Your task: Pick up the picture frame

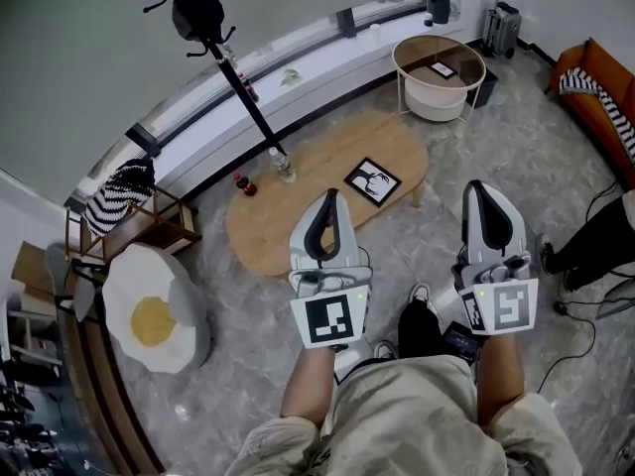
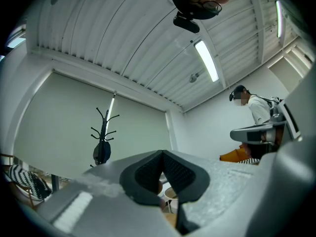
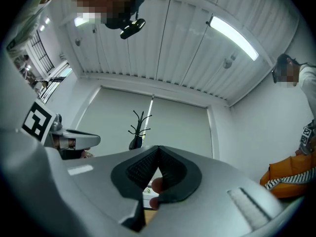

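A black picture frame [image 1: 372, 181] with a dark image lies flat on the oval wooden table [image 1: 298, 216], towards its right end. My left gripper [image 1: 328, 198] is held in front of me, over the table's near edge, shut and empty. My right gripper [image 1: 478, 188] is level with it further right, over the floor, also shut and empty. In both gripper views the jaws point upward at the ceiling and wall, their tips [image 2: 162, 153] [image 3: 158, 149] pressed together. The frame is not visible in either gripper view.
Two small bottles [image 1: 281, 165] [image 1: 244, 184] stand at the table's far left side. A black coat rack [image 1: 213, 38] rises behind it. A round white side table [image 1: 439, 67] sits far right, an egg-shaped cushion [image 1: 154, 310] and a wooden chair [image 1: 134, 221] at the left. Another person [image 2: 259, 107] stands to the right.
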A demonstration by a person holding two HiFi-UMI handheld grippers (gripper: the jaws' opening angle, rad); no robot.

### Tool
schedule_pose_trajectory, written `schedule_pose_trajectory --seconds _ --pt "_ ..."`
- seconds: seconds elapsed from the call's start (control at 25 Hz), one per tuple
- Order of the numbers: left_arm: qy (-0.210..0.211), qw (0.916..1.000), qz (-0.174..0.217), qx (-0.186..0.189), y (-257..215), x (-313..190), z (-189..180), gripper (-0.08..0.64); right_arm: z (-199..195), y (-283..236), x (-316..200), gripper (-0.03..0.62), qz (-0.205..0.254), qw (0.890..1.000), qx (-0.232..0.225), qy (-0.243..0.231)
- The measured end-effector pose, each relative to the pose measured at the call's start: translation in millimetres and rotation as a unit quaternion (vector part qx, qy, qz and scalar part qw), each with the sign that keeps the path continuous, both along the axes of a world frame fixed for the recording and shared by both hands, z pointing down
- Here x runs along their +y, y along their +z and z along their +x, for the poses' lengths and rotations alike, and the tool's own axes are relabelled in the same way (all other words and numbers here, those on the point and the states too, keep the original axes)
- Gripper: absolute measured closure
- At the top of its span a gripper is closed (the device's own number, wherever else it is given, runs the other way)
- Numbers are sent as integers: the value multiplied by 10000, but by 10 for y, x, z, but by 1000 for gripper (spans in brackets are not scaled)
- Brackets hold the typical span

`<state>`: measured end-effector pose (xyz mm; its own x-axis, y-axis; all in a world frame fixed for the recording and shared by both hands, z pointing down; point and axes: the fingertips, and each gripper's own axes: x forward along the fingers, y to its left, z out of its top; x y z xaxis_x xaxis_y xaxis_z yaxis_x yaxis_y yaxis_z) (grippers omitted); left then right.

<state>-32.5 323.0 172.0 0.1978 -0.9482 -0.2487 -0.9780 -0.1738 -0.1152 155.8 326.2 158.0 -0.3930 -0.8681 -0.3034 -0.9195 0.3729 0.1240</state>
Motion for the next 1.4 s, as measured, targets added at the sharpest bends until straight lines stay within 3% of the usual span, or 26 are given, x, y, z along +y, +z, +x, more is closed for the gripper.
schedule_pose_trajectory --seconds 0.28,0.48,0.68,0.92,1.4 --pt "-12 10000 -48 -38 31 -588 279 555 226 68 -646 591 -127 9998 -118 -62" --pt "-49 10000 -71 -49 181 -971 439 555 255 145 -1079 591 -46 9995 193 -237" --pt "1 9999 27 -161 243 -1324 627 555 295 314 -1407 591 -230 9984 -190 -470" --pt "-129 9999 -98 -48 463 -1629 698 555 190 638 -1679 591 -537 9962 -74 -682" --pt "-426 9987 -206 -164 534 -2220 866 555 618 811 -2376 591 -797 9942 -386 -615"
